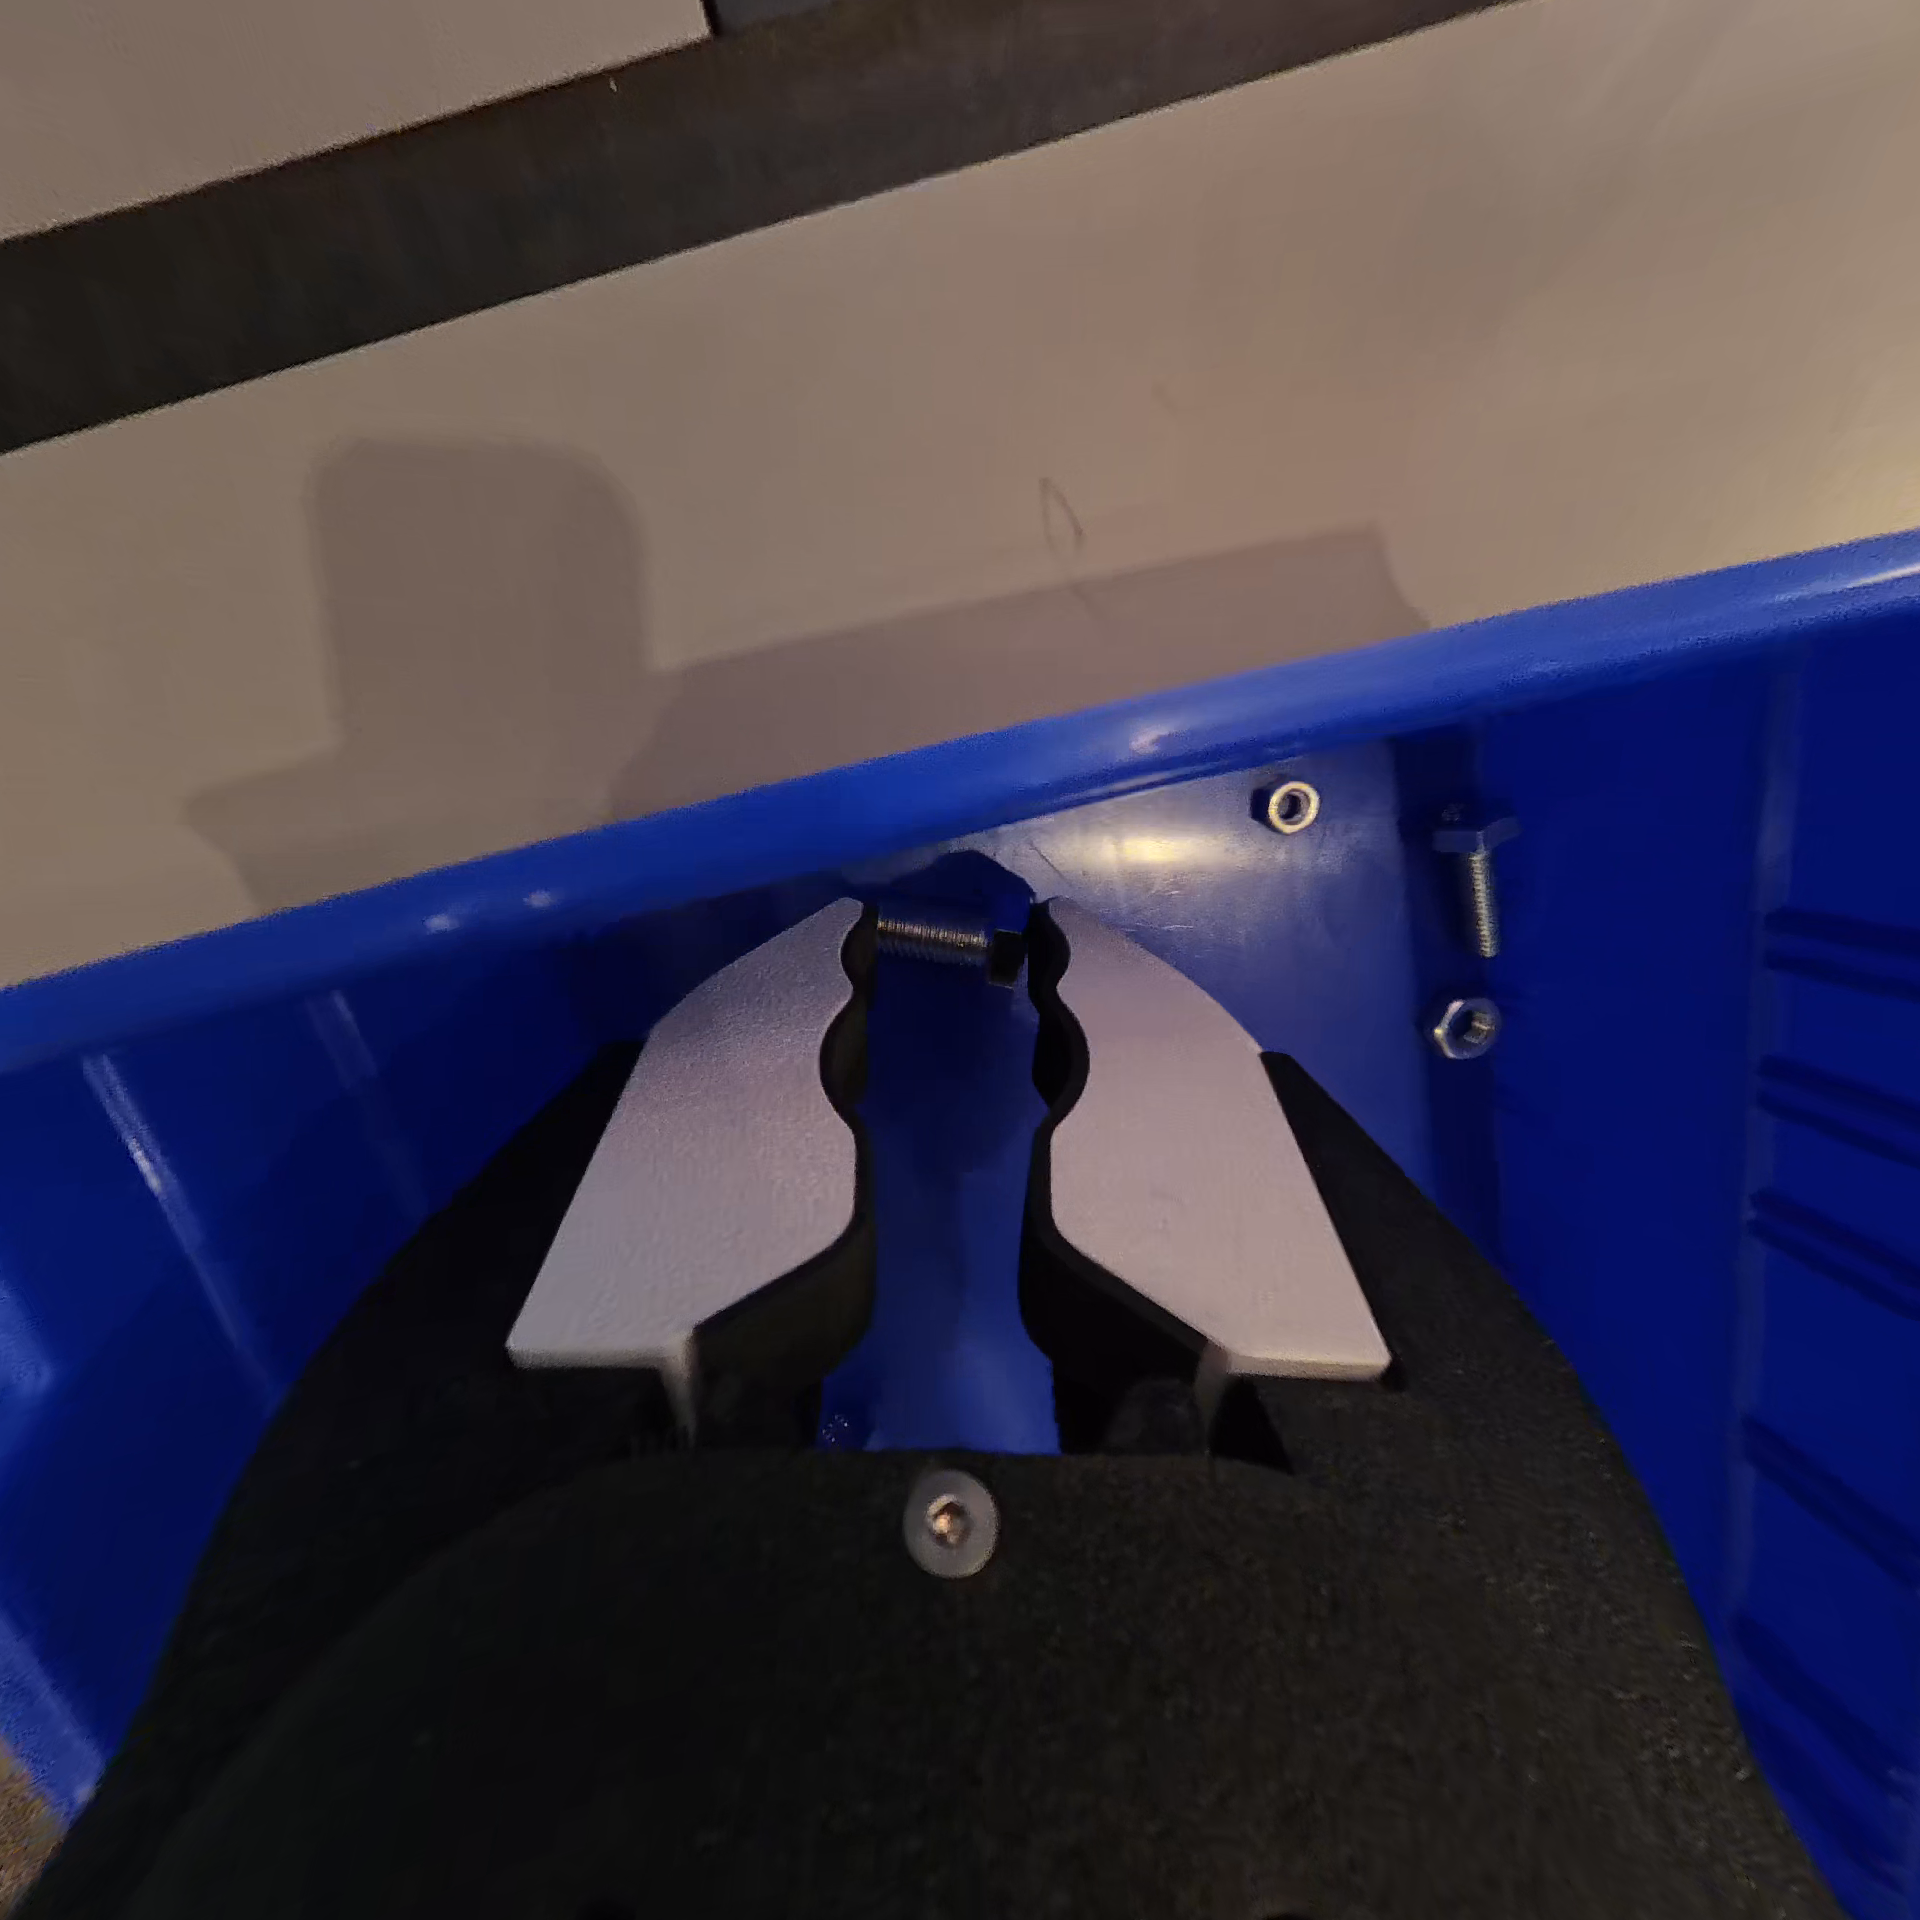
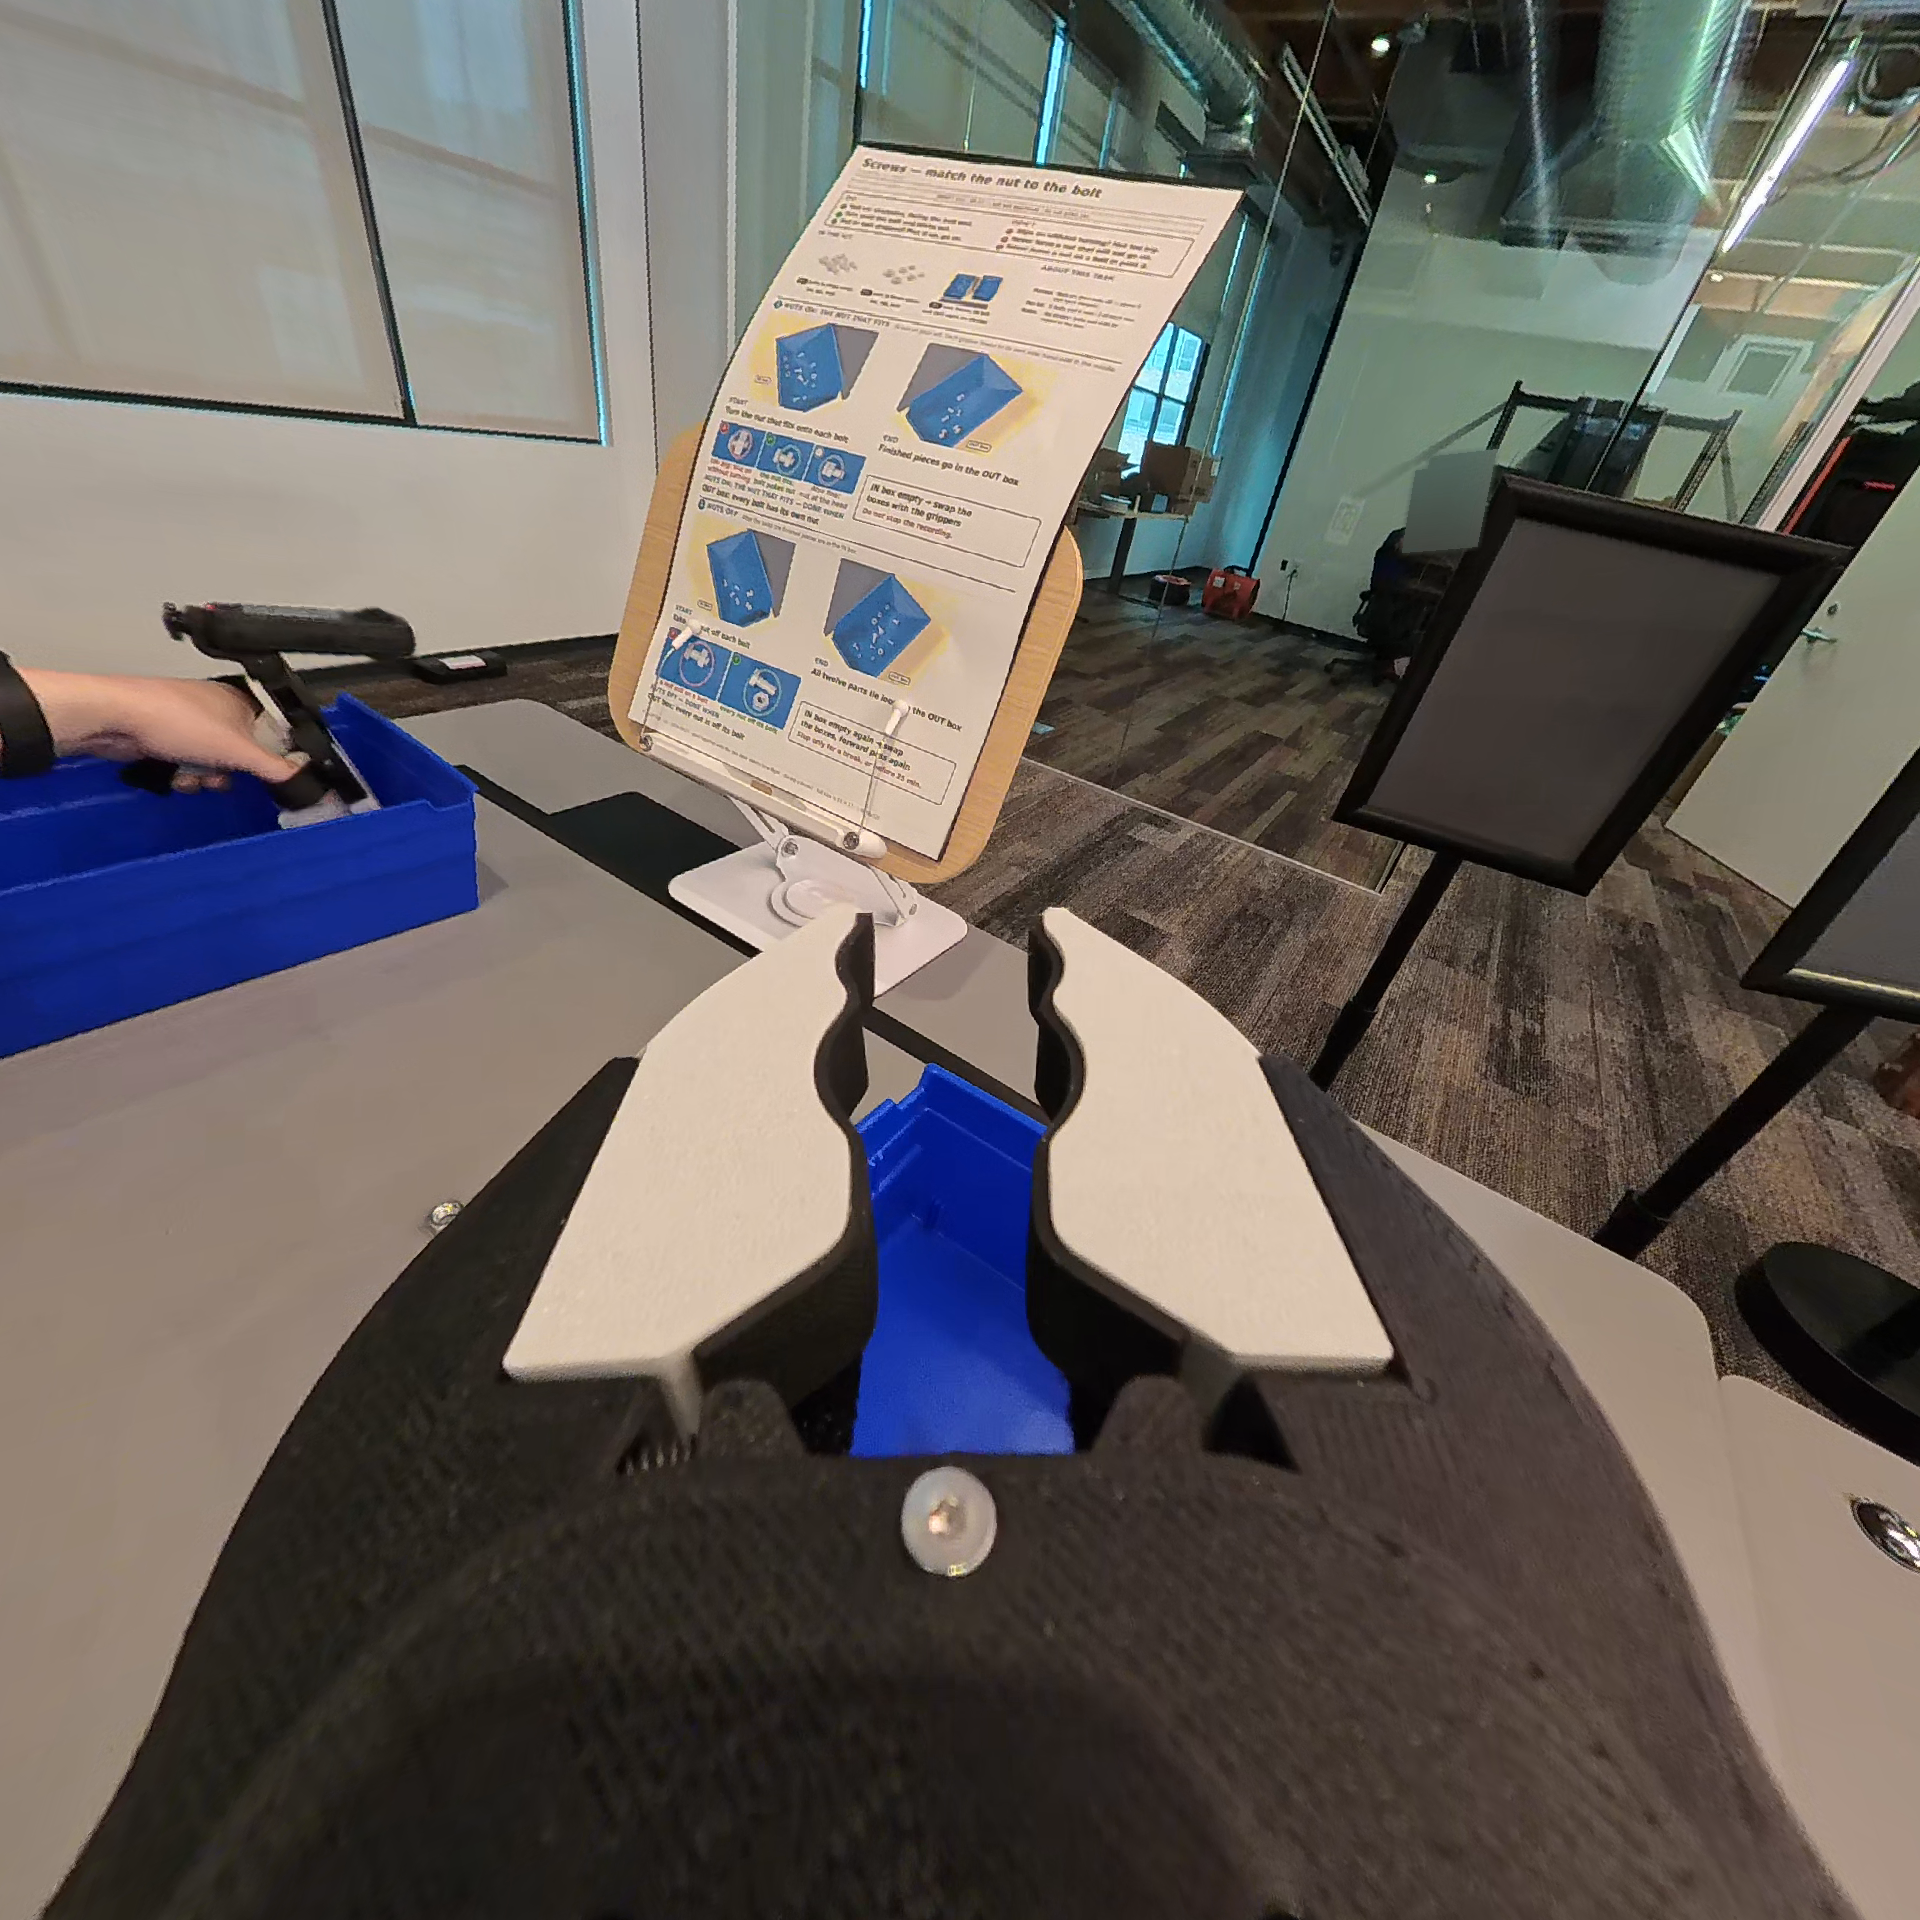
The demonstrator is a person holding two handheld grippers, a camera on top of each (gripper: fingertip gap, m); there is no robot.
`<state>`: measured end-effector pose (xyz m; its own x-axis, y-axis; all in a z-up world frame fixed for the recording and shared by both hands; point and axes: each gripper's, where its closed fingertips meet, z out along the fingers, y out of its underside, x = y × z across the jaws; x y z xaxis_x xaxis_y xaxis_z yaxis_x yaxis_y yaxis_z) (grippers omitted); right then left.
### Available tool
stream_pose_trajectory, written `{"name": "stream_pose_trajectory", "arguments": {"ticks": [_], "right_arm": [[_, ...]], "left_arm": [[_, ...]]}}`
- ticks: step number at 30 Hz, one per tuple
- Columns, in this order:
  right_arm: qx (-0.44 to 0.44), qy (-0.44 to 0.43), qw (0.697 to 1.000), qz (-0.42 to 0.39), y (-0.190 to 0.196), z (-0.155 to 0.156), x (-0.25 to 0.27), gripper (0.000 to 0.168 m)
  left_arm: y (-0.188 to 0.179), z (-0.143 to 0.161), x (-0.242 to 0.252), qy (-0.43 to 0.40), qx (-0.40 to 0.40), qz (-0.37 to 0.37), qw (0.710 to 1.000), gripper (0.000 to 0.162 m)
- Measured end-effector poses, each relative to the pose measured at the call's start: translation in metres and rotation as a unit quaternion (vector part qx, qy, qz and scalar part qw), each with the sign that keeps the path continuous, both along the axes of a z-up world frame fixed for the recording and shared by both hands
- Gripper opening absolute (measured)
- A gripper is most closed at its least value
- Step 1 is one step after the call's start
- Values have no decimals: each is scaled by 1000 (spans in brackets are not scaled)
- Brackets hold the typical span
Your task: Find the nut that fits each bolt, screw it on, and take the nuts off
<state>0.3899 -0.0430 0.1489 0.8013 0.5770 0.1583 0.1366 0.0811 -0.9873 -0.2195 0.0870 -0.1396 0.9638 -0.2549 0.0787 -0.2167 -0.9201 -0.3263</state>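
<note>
In the left wrist view my left gripper (image 1: 948, 940) is down inside a blue bin (image 1: 727, 831), near its far wall. A small steel bolt (image 1: 935, 943) lies crosswise between the two fingertips; the jaws stand apart around it. Another bolt (image 1: 1473, 894) and two loose nuts (image 1: 1291, 805) (image 1: 1463, 1029) lie on the bin floor to the right. My right gripper (image 2: 948, 966) is open and empty, held above a second blue bin (image 2: 951, 1247) that shows between its fingers. In the right wrist view the left gripper (image 2: 312, 774) and the hand holding it reach into the far-left bin (image 2: 239, 894).
A printed instruction sheet on a wooden stand (image 2: 883, 499) stands at the back of the grey table (image 2: 260, 1195). Two black framed signs on poles (image 2: 1579, 675) stand on the floor to the right. A small metal fitting (image 2: 445, 1214) sits on the table. Some 70 cm of space lies between my two pairs of fingers. My right tips are about 60 cm from the bolt (image 1: 1473, 894), my left tips only 9 cm.
</note>
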Motion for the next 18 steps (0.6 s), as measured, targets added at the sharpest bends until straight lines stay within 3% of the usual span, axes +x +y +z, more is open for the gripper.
{"name": "stream_pose_trajectory", "arguments": {"ticks": [5,10,14,18], "right_arm": [[0,-5,1000,7,0,0,-5,29],[10,-8,999,32,-3,6,-22,29],[0,8,993,115,-9,9,-65,29],[-71,84,976,190,1,4,-114,30]], "left_arm": [[-3,37,12,-12,42,-29,999,28],[-11,118,61,-61,155,-104,981,28],[-42,180,144,-83,278,-217,932,28],[-84,196,221,-30,383,-319,866,28]]}}
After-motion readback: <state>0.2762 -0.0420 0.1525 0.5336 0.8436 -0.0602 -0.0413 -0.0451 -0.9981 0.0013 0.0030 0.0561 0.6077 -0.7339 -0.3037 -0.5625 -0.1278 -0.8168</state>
